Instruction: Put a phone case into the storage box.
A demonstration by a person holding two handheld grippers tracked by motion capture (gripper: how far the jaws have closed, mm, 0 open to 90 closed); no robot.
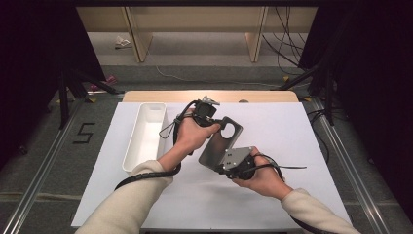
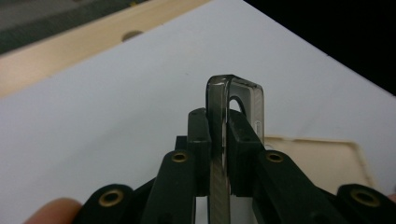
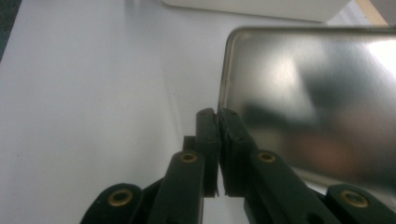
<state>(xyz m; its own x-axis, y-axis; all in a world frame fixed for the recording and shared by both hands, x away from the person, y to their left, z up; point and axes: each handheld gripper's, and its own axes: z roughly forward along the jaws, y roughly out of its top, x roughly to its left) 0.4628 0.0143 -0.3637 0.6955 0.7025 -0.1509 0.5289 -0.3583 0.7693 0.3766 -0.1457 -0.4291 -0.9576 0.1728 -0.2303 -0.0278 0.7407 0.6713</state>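
The case [image 1: 221,141] is held slantwise between both grippers, left gripper [image 1: 216,122] clamped on its far, cut-out end (right gripper [image 1: 229,163] on the near).

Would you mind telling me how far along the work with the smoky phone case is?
Done: the phone case is off the table, left tongs shut on its camera-hole end. In hand: the right tongs sit closed at its other end, though a grip there isn't clear. Left: presumably setting it in the white bin, where no case is visible.
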